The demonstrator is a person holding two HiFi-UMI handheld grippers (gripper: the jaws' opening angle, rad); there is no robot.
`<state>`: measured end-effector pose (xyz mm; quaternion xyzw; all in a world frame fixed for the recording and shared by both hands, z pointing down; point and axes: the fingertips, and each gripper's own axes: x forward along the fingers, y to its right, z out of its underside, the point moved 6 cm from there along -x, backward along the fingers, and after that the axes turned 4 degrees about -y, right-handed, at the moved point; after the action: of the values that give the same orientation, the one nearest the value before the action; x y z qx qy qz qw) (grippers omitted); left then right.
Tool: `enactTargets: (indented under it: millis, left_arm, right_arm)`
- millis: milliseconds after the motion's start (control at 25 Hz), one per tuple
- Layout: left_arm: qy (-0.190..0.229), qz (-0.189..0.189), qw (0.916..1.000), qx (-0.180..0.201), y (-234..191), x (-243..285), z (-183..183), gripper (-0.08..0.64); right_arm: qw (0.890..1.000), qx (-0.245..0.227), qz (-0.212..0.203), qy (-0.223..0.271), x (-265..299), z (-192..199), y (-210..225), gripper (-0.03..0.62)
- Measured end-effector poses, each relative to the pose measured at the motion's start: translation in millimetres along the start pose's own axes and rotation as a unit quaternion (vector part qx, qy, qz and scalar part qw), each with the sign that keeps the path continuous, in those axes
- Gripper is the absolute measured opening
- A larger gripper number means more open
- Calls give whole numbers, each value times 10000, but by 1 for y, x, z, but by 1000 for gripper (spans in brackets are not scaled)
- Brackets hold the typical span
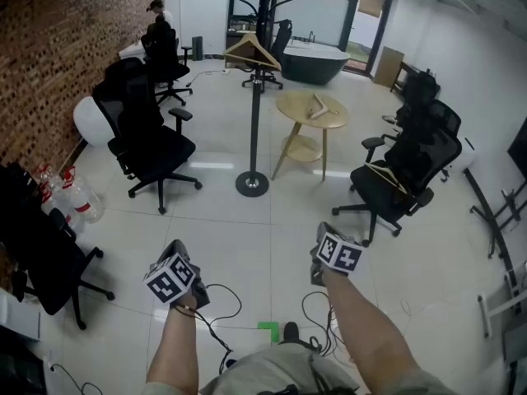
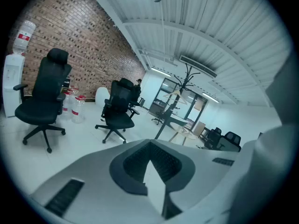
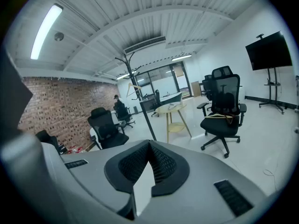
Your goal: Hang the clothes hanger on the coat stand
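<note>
1. Clothes hanger (image 1: 252, 51) hangs atop the coat stand (image 1: 255, 122); second hanger (image 1: 318, 108) lies on the round table (image 1: 295, 103).
2. Your left gripper (image 2: 150, 144) and right gripper (image 3: 149, 143) sit low, tilted slightly down, well short of the stand.
3. Both jaw pairs are pressed together, empty.

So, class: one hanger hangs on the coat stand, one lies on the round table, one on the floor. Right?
No: the third hanger lies on the seat of the black office chair, not the floor, as the head view shows. The coat stand and round table hangers are as stated.

Bright, even light; fisheye-warped, dark edges.
</note>
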<state>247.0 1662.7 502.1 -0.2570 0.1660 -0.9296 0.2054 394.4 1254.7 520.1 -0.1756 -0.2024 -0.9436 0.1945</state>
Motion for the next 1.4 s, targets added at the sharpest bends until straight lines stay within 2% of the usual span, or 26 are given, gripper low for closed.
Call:
enactTargets:
  millis: [160,280,480,720,880,1080,1240,1400]
  left_arm:
    - [71,245,9995,203,68,6,2,12]
    - [16,503,9978,428,139,22,5,12]
    - [-26,1082,9914,743,300,67,23,12]
    - [-55,1855,9764,1103,509,157,78,12]
    - [-78,2396,9570,1632,611,194,113,12]
    - [-161,2980,9258,2320,693,242,139,12]
    - [-327,3376,9023,2663,719,283,137,12]
    - [-514,3832,8764,2872,728,318,113,12]
  right_arm:
    - [9998,-49,188,30,1,-29,42,0]
    - [9996,-171,175,170,3,-64,77,0]
    - [9975,-463,147,515,-2,-136,172,0]
    - [9916,-357,322,1197,6,-218,317,0]
    - [9877,-422,661,1354,8,-240,394,0]
    - [9825,-311,1167,1417,26,-251,458,0]
    - [9758,-194,1588,1488,48,-267,466,0]
    - [9669,-65,2041,1529,68,-283,450,0]
